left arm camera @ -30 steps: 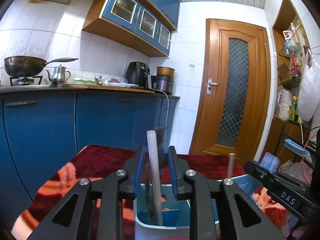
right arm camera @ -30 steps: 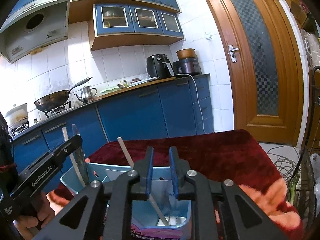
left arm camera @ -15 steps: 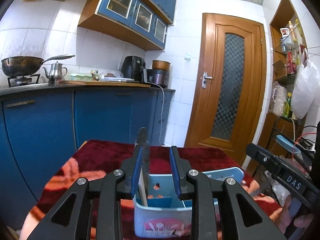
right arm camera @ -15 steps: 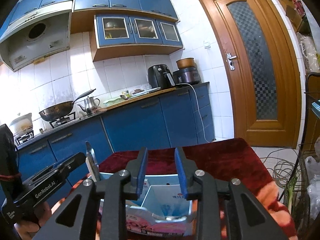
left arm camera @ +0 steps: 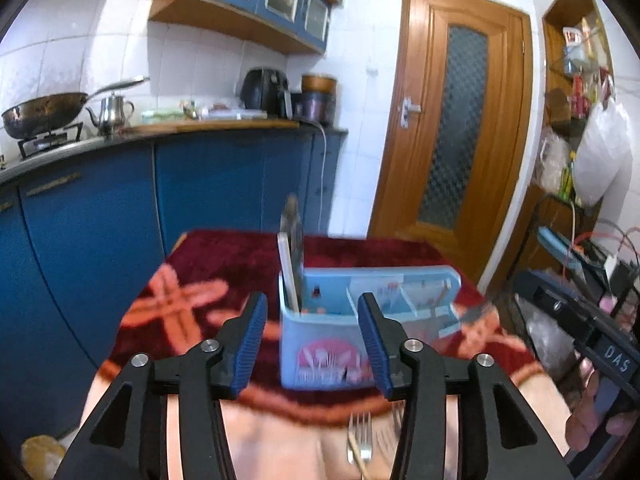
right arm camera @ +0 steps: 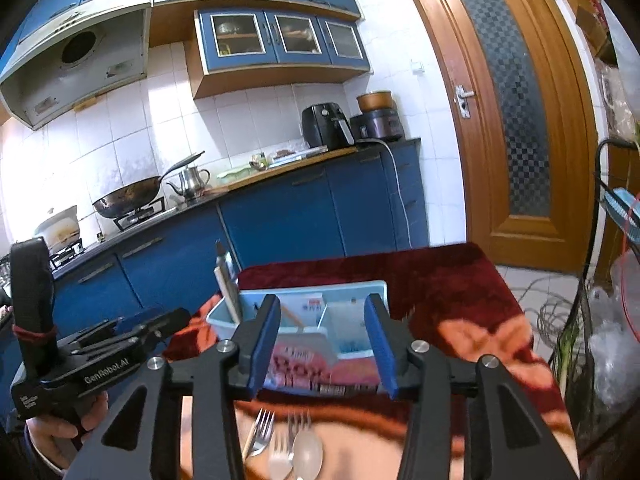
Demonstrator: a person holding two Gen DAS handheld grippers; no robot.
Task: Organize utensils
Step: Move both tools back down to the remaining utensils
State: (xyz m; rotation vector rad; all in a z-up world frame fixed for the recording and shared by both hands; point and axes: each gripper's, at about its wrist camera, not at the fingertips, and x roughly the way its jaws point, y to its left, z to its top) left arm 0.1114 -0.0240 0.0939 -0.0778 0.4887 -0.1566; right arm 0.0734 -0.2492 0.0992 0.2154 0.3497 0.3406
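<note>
A light blue utensil caddy (left arm camera: 324, 360) (right arm camera: 352, 294) stands on the red-clothed table. A knife (left arm camera: 294, 232) (right arm camera: 224, 264) and a white-handled utensil (left arm camera: 287, 268) stand upright in its left compartment. A chopstick (right arm camera: 290, 316) leans in a middle compartment. My left gripper (left arm camera: 312, 312) (right arm camera: 160, 324) hangs in front of the caddy, jaws opening, nothing between them. My right gripper (right arm camera: 320, 312) is also short of the caddy, jaws opening and empty. Forks (right arm camera: 262, 428) (left arm camera: 359, 432) and a spoon (right arm camera: 307, 454) lie on the near cloth below the grippers.
The table cloth (left arm camera: 224, 264) ends a little beyond the caddy. Blue cabinets (right arm camera: 288, 216) with a wok, a kettle and appliances run behind. A wooden door (left arm camera: 460, 128) is at the back right. A wire rack (right arm camera: 600, 320) with bags and cables stands right of the table.
Both grippers drew back from the caddy and rose a little while their jaws opened. The knife and white-handled utensil stayed in the left compartment; the chopstick stayed in the caddy.
</note>
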